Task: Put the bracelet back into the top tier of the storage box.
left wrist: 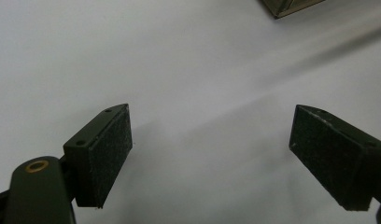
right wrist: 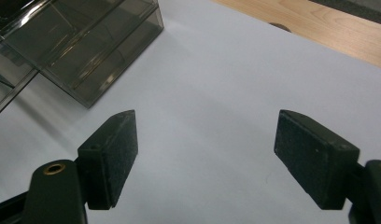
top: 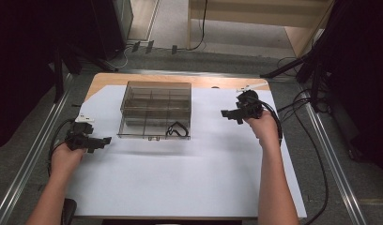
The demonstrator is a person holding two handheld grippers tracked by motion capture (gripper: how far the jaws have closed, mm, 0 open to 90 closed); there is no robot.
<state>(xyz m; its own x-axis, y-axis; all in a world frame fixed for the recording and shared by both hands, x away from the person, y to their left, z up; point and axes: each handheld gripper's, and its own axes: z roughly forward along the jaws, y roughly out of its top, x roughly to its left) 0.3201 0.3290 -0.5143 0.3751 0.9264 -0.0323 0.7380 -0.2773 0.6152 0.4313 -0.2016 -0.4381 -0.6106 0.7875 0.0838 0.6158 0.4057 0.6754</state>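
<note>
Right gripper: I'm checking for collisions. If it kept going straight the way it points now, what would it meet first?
Probably the clear compartment box: the open right gripper points left toward its right side, only white sheet between; height unclear.

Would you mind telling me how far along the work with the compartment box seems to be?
Little looks done: the smoky compartment box sits on the white sheet with a black looped item in its near right cell. Nothing is in hand; the left gripper and right gripper are open and empty, flanking the box. Any handling appears still ahead.
</note>
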